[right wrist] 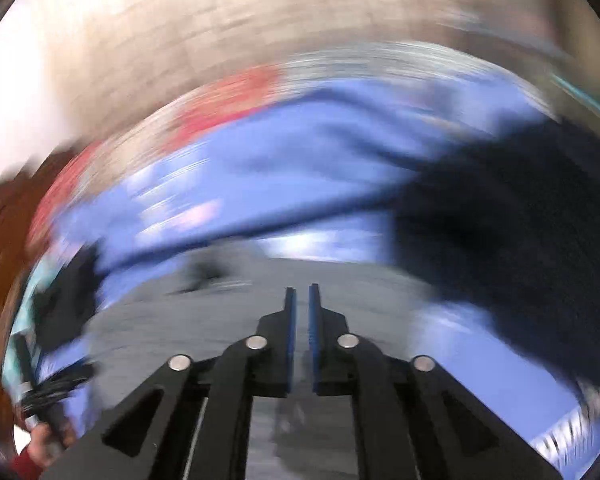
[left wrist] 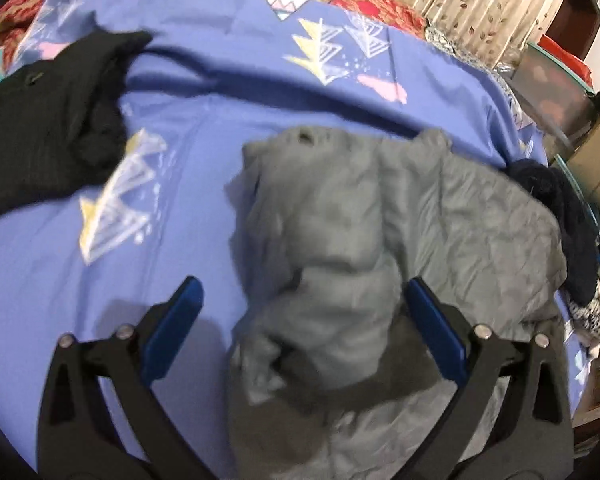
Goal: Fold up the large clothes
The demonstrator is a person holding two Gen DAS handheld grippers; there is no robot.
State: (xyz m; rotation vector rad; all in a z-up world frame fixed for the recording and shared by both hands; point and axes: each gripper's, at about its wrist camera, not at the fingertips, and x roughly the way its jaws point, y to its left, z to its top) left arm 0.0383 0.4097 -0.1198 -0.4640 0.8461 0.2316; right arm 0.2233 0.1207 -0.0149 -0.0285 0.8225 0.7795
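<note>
Bare blue sheet (left wrist: 40, 280) lies free between the grey garment (left wrist: 340, 240) and black clothes (left wrist: 48, 128).

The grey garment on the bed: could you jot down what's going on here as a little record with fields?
surface: blue patterned bedsheet
grey garment: crumpled, not yet folded
black garment: lies apart, far left
left gripper: open, a bunched grey ridge between its fingers, pads not pressing
right gripper: narrow gap, nothing seen between the pads; view badly blurred

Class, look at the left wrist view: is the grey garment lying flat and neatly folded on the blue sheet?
No: the grey garment lies crumpled and bunched on the blue sheet.
</note>
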